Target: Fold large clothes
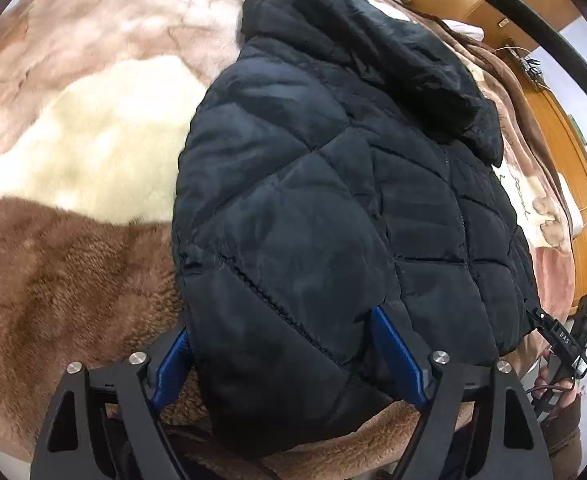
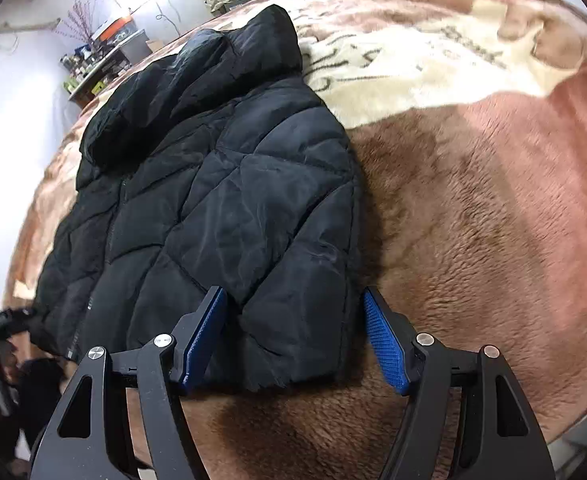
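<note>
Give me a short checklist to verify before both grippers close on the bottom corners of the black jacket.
1. Left gripper open around its hem corner: ok.
2. Right gripper open: ok.
3. Right hem corner between the jaws: ok; its outer blue pad stands over the blanket, clear of the cloth.
4. Black jacket spread flat, hood at the far end: ok.
5. Zipper closed: cannot tell.
6. Sleeves tucked in: cannot tell.

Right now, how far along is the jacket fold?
Done: black puffer jacket lies flat on the fleece blanket, hood up top. In hand: left gripper and right gripper straddle the hem corners, jaws open, nothing pinched. Left: gripping and every fold.
</note>
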Demonstrator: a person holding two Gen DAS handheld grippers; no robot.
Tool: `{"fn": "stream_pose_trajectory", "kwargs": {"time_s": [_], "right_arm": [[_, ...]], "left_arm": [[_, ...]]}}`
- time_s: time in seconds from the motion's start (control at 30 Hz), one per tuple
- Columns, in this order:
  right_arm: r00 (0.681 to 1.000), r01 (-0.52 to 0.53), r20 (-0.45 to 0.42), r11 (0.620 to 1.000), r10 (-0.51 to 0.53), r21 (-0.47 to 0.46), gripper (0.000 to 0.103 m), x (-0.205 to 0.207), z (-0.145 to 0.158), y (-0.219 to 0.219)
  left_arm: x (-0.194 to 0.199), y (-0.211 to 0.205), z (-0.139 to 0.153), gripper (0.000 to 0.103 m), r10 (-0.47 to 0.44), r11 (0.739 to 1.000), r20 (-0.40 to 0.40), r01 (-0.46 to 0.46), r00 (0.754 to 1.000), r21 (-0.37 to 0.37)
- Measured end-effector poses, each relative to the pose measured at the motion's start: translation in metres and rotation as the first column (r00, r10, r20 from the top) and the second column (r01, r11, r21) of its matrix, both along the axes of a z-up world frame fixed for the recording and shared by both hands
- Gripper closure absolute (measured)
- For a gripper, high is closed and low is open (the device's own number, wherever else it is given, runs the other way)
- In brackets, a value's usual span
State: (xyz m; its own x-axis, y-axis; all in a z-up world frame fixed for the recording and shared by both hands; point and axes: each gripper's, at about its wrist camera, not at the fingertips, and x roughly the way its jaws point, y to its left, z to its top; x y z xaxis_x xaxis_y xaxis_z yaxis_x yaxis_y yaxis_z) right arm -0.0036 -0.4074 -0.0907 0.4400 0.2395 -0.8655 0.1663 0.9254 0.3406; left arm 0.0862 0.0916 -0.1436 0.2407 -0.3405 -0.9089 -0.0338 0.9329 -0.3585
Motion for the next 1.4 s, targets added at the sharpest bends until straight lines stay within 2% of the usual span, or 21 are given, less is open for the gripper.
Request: {"fn": "stream_pose_trajectory", "kwargs": {"time_s": [0.07,0.1,0.13,0.17,0.33,0.4,0.5,0.87,1.03,1.2,1.4], "right_arm": [[1.0,-0.004,-0.011,1.0,0.004,0.015,0.041,0.0,-0.002,0.001],[1.0,-0.007,-0.012,1.0,0.007,0.027,0.049,-0.001,-0.002,0.002],[1.0,-0.001,-0.01,1.0,0.001,0.024,0.05,-0.002,-0.002,0.003],[1.0,0.002,-0.01,1.0,-0.002,0.021,0.052,-0.002,-0.002,0.004],[1.0,0.019,0.007,0.999,-0.02,0.049,0.072,-0.006,0.004,0.002],[0.999,0.023,0.02,0.997,-0.025,0.071,0.078,-0.008,0.008,0.0],[0.998,0.02,0.055,0.996,-0.025,0.088,0.083,-0.014,0.019,0.002],[0.988,-0.034,0.152,0.996,0.021,0.084,0.086,-0.037,0.068,0.017],[0.98,-0.057,0.193,0.995,0.042,0.077,0.086,-0.061,0.089,0.02],[0.972,-0.052,0.233,0.994,0.029,0.092,0.086,-0.08,0.109,0.017],[0.966,-0.062,0.257,0.994,0.037,0.089,0.086,-0.075,0.126,0.014]], "left_arm": [[0.0,-0.001,-0.004,0.027,0.005,1.0,-0.017,-0.005,1.0,0.001],[0.0,-0.001,-0.006,0.03,0.008,1.0,-0.022,-0.008,1.0,-0.005],[0.001,0.0,-0.007,0.032,0.018,1.0,-0.025,-0.018,1.0,-0.007],[0.002,0.0,-0.007,0.036,0.023,1.0,-0.026,-0.023,0.999,-0.01],[0.0,0.004,-0.001,0.058,0.016,1.0,-0.007,-0.016,1.0,-0.01],[-0.001,0.005,0.004,0.066,0.026,0.999,0.003,-0.026,1.0,-0.028],[-0.005,0.009,0.011,0.072,0.046,0.998,0.019,-0.045,0.999,-0.049],[-0.028,0.027,0.049,0.079,0.064,0.994,0.101,-0.054,0.993,-0.099],[-0.047,0.036,0.074,0.079,0.037,0.993,0.14,-0.021,0.989,-0.114],[-0.064,0.049,0.099,0.08,0.032,0.987,0.162,-0.005,0.986,-0.161],[-0.065,0.05,0.127,0.08,0.035,0.986,0.213,0.0,0.977,-0.166]]}}
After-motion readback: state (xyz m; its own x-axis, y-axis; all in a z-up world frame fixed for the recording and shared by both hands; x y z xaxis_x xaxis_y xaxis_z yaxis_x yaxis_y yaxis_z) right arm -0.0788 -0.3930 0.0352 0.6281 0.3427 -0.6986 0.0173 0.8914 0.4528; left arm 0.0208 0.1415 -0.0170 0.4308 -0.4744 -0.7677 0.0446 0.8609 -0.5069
